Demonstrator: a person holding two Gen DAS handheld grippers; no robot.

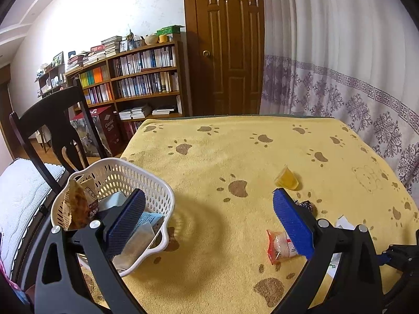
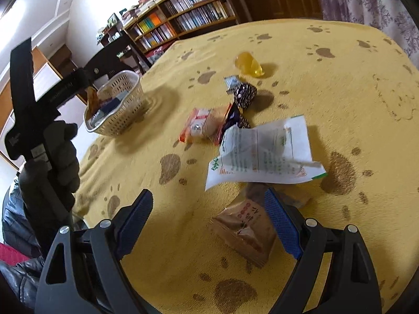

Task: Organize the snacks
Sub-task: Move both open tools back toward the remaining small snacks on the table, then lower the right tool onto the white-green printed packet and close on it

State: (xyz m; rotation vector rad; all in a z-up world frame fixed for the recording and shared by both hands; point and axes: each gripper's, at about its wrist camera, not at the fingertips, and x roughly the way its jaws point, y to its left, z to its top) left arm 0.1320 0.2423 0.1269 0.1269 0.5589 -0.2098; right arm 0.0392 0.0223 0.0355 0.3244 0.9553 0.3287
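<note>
Yellow paw-print cloth [image 1: 235,157] covers the table, bookshelf [image 1: 136,78] and door behind; in the left wrist view the left gripper [image 1: 209,209] hangs with jaws spread and empty just beside the white basket [image 1: 157,191], which already holds several packets — likely the collecting spot — while an orange-and-white packet [image 1: 277,246] and a yellow jelly cup [image 1: 286,179] lie loose. Right wrist view: right gripper [image 2: 208,206], jaws wide apart and holding nothing, sits low over a brown snack packet [image 2: 243,233] — probably lining up a grab — with a white wrapper [image 2: 262,154] just beyond and the basket well apart to the left.
</note>
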